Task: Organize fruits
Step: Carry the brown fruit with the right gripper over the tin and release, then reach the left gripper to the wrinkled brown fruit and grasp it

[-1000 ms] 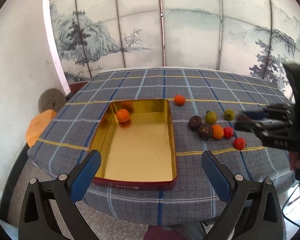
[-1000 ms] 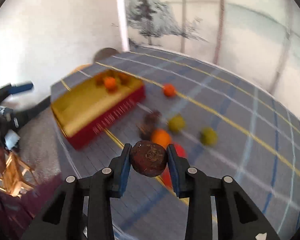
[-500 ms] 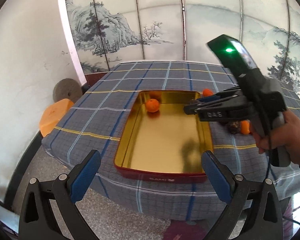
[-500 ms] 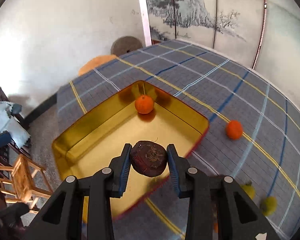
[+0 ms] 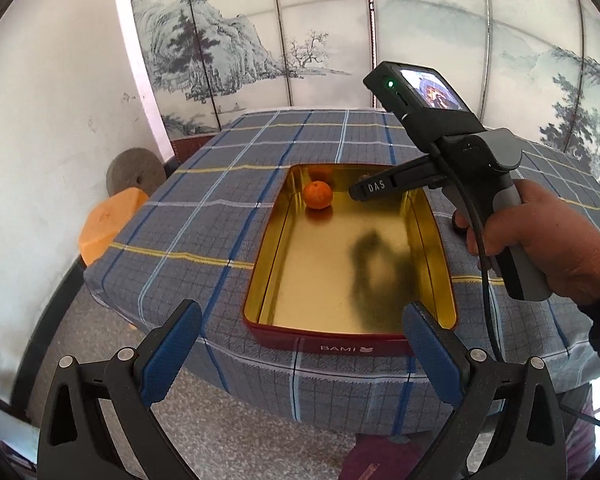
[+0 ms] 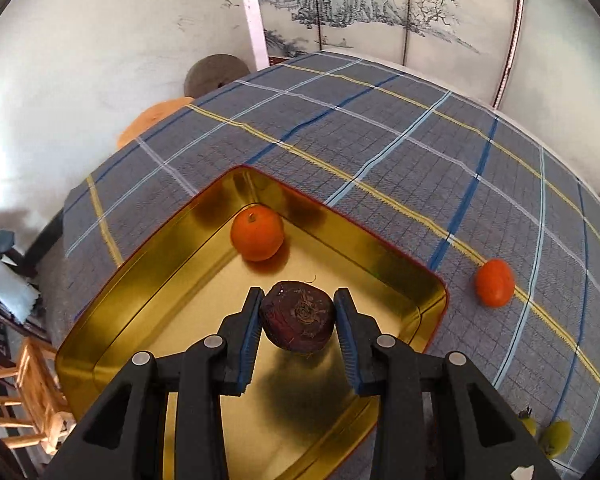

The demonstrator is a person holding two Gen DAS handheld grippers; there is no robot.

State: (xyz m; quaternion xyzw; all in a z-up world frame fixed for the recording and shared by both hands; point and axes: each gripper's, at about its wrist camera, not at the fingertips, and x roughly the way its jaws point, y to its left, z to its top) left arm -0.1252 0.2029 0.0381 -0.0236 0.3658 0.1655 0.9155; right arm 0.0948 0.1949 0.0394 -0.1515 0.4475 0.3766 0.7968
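Observation:
A gold tin tray with a red outside (image 5: 352, 346) (image 6: 112, 280) lies on the plaid tablecloth. One orange (image 5: 318, 195) (image 6: 257, 233) sits in its far corner. My right gripper (image 6: 296, 314) is shut on a dark brown-purple fruit (image 6: 298, 316) and holds it above the tray's far end, near the orange. In the left wrist view the right gripper (image 5: 358, 192) reaches over the tray; the fruit is almost hidden there. My left gripper (image 5: 300, 354) is open and empty, off the table's near edge.
Another orange (image 6: 495, 282) lies on the cloth right of the tray. Two green fruits (image 6: 548, 434) sit at the lower right. An orange stool (image 5: 108, 220) and a round stone (image 5: 134, 170) stand by the wall. A wooden chair (image 6: 16, 384) is at left.
My right gripper has carried the dark fruit further over the tray, closer to the orange and lower. My left gripper has shifted slightly, staying open.

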